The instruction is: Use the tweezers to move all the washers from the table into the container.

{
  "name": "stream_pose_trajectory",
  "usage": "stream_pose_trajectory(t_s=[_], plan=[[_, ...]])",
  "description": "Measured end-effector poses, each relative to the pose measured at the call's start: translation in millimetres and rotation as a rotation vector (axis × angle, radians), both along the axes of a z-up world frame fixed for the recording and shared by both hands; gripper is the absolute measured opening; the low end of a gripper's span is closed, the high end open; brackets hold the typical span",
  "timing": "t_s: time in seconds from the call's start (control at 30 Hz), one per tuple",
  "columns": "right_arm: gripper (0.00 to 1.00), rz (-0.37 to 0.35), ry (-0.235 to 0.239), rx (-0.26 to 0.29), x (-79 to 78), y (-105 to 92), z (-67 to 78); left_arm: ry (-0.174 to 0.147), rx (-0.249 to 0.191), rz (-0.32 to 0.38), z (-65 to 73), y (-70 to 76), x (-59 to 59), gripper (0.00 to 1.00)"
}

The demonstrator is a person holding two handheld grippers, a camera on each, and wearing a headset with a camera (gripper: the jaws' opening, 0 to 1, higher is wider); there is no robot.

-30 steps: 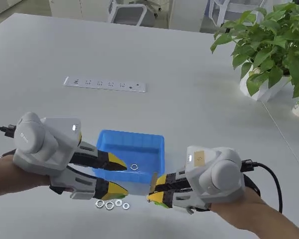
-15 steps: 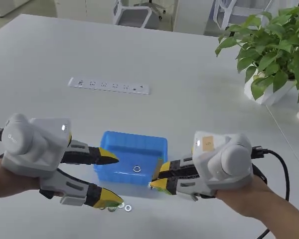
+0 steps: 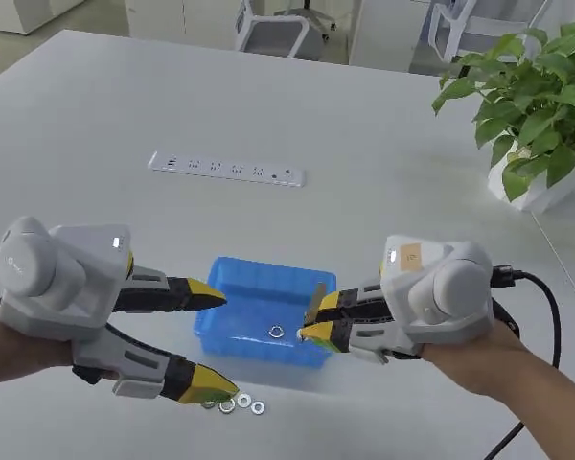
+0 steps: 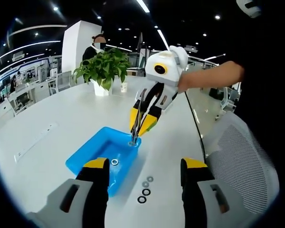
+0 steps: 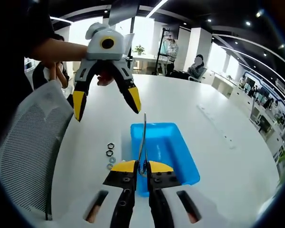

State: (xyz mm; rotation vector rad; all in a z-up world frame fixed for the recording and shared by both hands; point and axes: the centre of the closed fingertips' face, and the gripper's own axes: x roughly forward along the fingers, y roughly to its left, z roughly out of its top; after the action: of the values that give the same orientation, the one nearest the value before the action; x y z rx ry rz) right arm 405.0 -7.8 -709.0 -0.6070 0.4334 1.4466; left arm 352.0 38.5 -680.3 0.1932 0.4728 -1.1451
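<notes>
Right hand-held gripper (image 3: 313,320) level — pinching tweezers (image 5: 143,137).

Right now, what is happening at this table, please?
A person works with two handheld grippers. The right gripper is shut on the tweezers, whose tips hang at the rim of the blue container. One washer lies inside it; a few more washers lie on the table beside it. The left gripper is open near those, holding nothing.
</notes>
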Motion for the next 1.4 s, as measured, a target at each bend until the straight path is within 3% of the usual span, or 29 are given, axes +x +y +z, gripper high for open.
stream_pose_trajectory(t_s=[0.53,0.93,1.1,1.4], plan=[[0.09,0.016,0.017,-0.019,21.6,6.9,-28.7,-0.004,0.0,0.021,2.4,9.8,10.4,0.65],[0.09,0.03,0.03,-0.034,28.5,14.6,-45.4,-0.008,-0.002,0.012,2.8,3.9,23.9,0.63],[0.09,0.032,0.034,-0.051,31.9,14.0,-52.8,-0.006,-0.023,0.016,4.8,0.8,33.7,0.6],[0.09,0.041,0.047,-0.05,34.3,18.7,-55.1,-0.039,0.001,-0.026,6.6,-11.4,53.6,0.47]])
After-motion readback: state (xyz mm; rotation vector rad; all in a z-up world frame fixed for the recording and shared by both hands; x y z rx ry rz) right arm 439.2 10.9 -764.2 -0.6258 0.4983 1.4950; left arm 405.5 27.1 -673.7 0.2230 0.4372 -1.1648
